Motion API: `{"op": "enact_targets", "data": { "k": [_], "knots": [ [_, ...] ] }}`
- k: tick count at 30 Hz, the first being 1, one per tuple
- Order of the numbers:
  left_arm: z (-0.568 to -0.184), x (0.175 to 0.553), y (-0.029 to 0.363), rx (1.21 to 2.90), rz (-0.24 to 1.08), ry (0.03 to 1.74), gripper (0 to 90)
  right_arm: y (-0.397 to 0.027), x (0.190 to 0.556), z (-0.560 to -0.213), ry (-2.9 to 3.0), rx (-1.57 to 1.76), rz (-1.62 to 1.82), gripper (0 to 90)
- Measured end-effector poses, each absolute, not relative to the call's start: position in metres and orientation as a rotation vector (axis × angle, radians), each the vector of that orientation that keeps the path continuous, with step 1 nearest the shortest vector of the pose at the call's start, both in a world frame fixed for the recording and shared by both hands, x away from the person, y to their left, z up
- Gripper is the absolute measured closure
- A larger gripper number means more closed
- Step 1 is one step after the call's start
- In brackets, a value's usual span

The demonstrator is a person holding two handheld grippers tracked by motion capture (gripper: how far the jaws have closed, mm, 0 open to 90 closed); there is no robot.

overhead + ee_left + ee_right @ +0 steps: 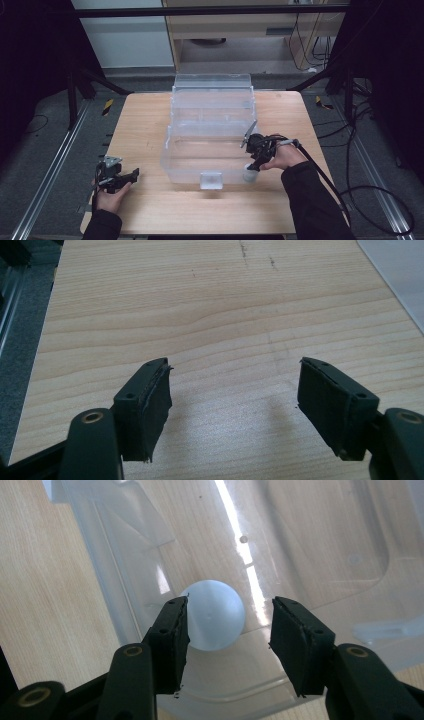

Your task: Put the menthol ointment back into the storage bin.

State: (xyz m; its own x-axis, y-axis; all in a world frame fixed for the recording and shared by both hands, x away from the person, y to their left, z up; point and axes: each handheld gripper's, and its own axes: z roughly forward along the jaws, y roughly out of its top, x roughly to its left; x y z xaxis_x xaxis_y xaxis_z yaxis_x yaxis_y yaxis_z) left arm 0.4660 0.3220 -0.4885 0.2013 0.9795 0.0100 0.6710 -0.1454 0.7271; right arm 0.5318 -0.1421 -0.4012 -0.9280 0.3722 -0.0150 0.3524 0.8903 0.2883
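Right gripper view puts your right gripper (230, 605) over the near corner of the clear box (325, 540), with the white ball (215, 612) between its jaws. The ball rests against the pad on the picture's left and partly hides behind it. A clear gap shows between the ball and the other pad, so your jaws stand a little apart and do not clamp it. Whether the ball sits inside the box wall or just outside it, you cannot tell from here; the plastic is too clear and glossy.

In the high view your right gripper (255, 161) points down at the front right corner of the box (172, 165), and the ball (250, 173) shows as a pale spot just under the tips, beside the wall. The box stands mid-table with its lid (212, 80) swung up at the back and a small latch (210, 179) at the front.

Your left gripper (131, 176) lies low on the table (145, 130), well apart from the box, near the front left. In the left gripper view its jaws (235, 365) are spread wide with bare wood between them and hold nothing.
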Motion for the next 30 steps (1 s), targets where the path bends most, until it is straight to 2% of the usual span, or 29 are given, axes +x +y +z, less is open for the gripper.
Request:
{"op": "enact_targets", "data": {
  "k": [5,12,18,24,30],
  "knots": [
    [-0.488,0.466,0.322,1.886,0.671,1.534,29.0,-0.147,0.527,-0.391,2.929,0.612,0.541,45.8],
    [-0.487,0.465,0.322,1.875,0.663,1.534,30.2,-0.166,0.516,-0.372,2.746,0.711,0.770,35.5],
    [-0.486,0.464,0.321,1.873,0.645,1.526,35.2,-0.193,0.501,-0.361,2.505,0.868,0.985,28.6],
    [-0.484,0.463,0.320,1.861,0.624,1.517,40.9,-0.222,0.485,-0.362,2.307,1.027,1.153,22.9],
    [-0.482,0.461,0.320,1.855,0.618,1.515,48.5,-0.249,0.472,-0.384,2.182,1.185,1.209,21.3]
  ]
}}
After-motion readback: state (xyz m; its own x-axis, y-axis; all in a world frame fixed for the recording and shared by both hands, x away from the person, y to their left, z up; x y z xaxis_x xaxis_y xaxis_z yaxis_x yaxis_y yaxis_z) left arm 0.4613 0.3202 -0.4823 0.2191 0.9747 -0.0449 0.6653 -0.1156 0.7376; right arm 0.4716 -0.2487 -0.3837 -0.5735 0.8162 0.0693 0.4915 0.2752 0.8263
